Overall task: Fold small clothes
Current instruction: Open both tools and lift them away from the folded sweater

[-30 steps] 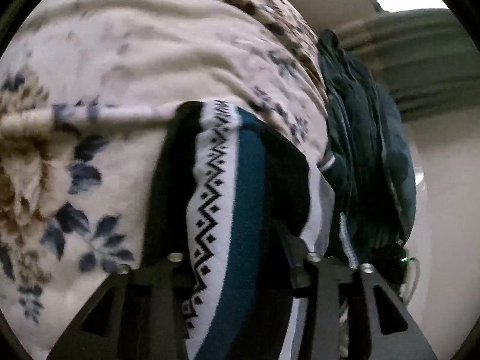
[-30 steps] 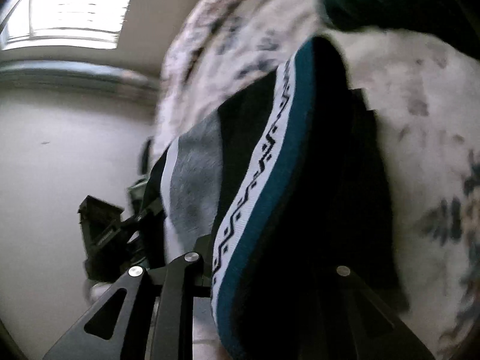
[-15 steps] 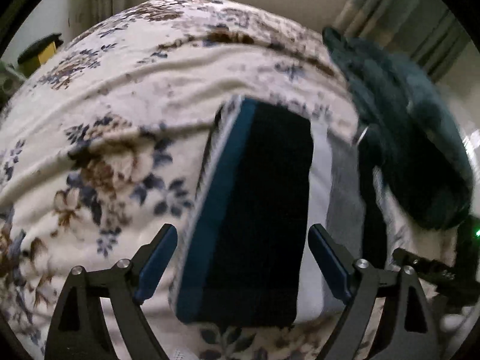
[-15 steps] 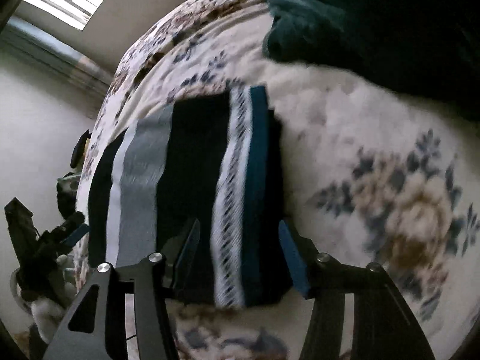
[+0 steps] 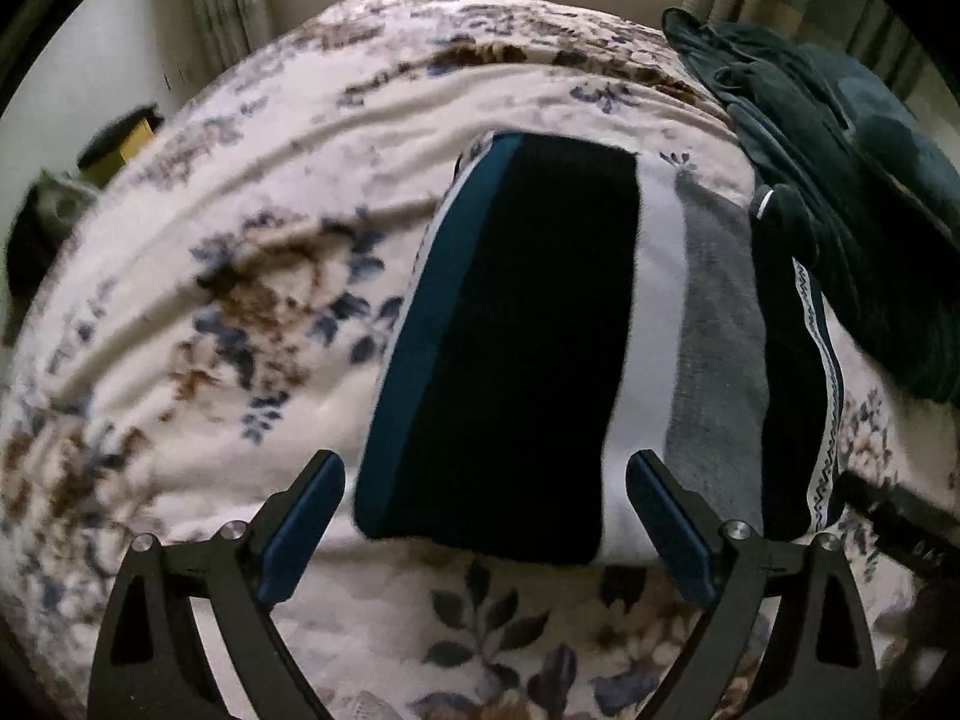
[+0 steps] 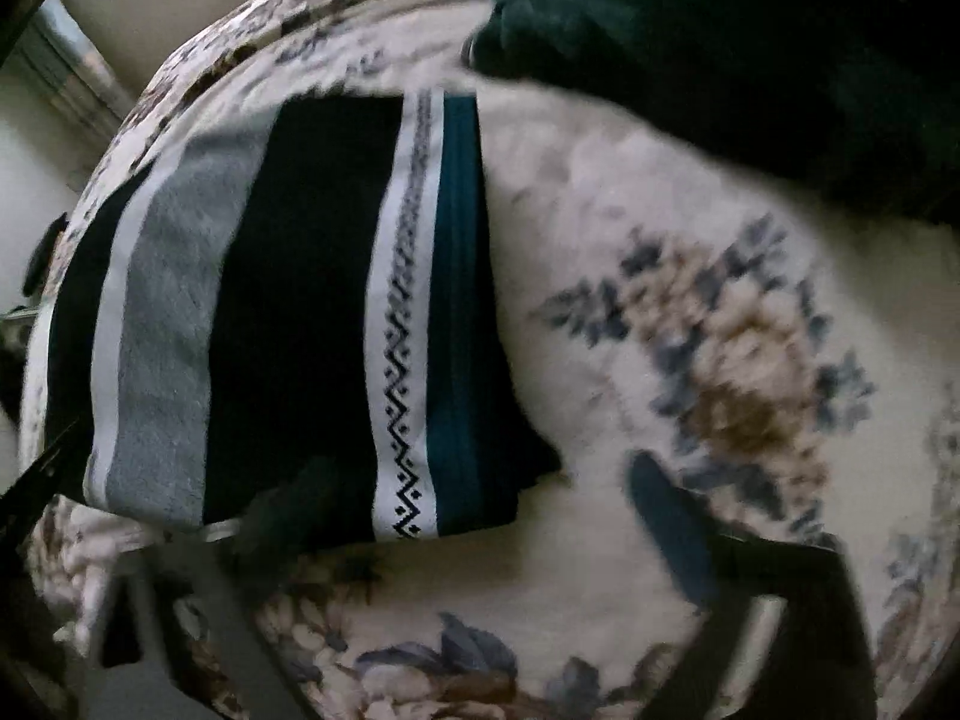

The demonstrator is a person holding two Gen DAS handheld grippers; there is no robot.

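Observation:
A folded striped garment [image 5: 528, 336], black, teal, white and grey with a zigzag band, lies flat on the floral bedspread [image 5: 240, 300]. My left gripper [image 5: 486, 516] is open and empty, its blue-padded fingers [image 5: 300, 516] apart just short of the garment's near edge. In the right wrist view the same garment [image 6: 312, 324] lies left of centre. My right gripper [image 6: 456, 516] is open and empty at its near edge, blurred by motion.
A heap of dark green clothes [image 5: 840, 168] lies on the bed at the far right, touching the garment's edge; it also fills the top of the right wrist view [image 6: 720, 48]. Curtains [image 5: 222, 6] and a wall stand behind the bed.
Both grippers have let go of the striped garment, opened and pulled back. The garment, held up a second ago, now lies folded flat on the bedspread.

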